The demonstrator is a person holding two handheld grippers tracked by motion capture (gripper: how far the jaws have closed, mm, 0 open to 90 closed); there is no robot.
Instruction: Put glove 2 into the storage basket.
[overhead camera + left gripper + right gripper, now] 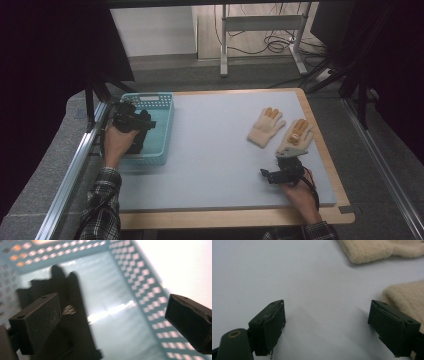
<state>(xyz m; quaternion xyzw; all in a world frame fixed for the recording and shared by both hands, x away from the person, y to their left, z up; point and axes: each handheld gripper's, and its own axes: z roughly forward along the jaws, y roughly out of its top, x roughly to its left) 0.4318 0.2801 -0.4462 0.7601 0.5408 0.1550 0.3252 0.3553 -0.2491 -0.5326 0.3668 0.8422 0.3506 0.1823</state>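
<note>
Two cream knit gloves with orange fingertips lie on the grey mat at the right: one glove nearer the middle and a second glove beside it. My right gripper sits just below the second glove's cuff. In the right gripper view it is open over bare mat, with that cuff beside its right jaw and the other glove farther off. A teal perforated basket stands at the left edge. My left gripper hovers over it, open above the basket floor, holding nothing.
The basket's perforated wall runs close by the left gripper's right jaw. The grey mat lies on a wooden table with a raised edge. An aluminium rail borders the left side. A white stand and cables sit on the floor behind.
</note>
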